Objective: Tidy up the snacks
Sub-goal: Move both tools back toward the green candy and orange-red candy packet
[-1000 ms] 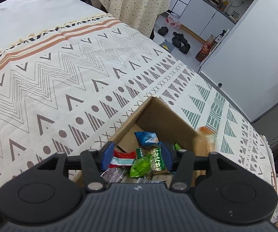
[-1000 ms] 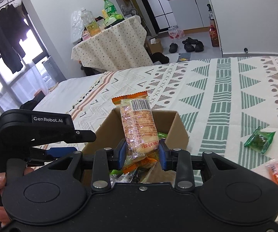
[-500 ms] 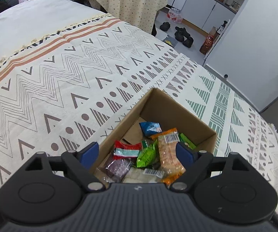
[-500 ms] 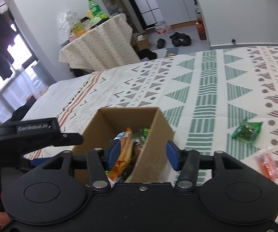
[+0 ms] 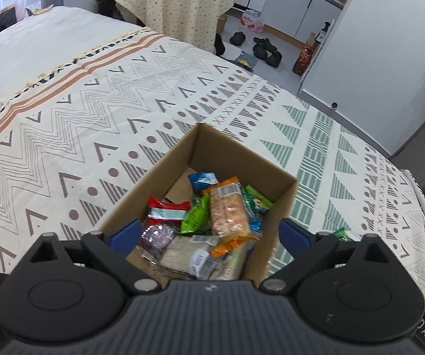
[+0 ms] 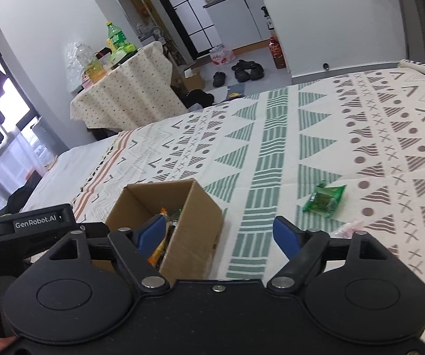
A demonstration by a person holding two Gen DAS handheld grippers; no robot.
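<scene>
- Left tool [image 5: 209, 233] hovering over cardboard box [image 5: 283, 183], blue pads spread wide, gripping nothing.
- Right tool [image 6: 220, 235] also gaping wide, empty, sitting just right of the box [image 6: 194, 236], left pad overlapping the box opening.
- Box resting on patterned bedspread [image 5: 79, 124], holding a loose heap of wrapped snacks.
- Lying on top of the heap: orange cracker pack [image 5: 228, 210], barcode end up; beside it green pouch [image 5: 196, 216], red-and-teal wrapper [image 5: 168, 210], blue packet [image 5: 203, 179] at the far end, purple-tinted packet [image 5: 157, 236] nearest.
- Waiting outside the box: green sachet [image 6: 324, 199] flat on the bedspread, well apart from the box, to the right; pinkish packet [image 6: 347, 227] near the right tool's right finger, mostly hidden.
- Green sachet also peeking past the left tool's right finger [image 5: 342, 234].
- Judging handling: sachets looking light, thin, crinkly, slippery film; contents probably brittle, so crushing under a hard squeeze being the risk.
- Judging grasp: pinching the green sachet across its short width near the middle, or catching a crimped end seal; lying flat on soft bedding, so pressing down slightly and scooping an edge likely needed.
- Judging progress: most snacks boxed, at least two remaining on the bed.
</scene>
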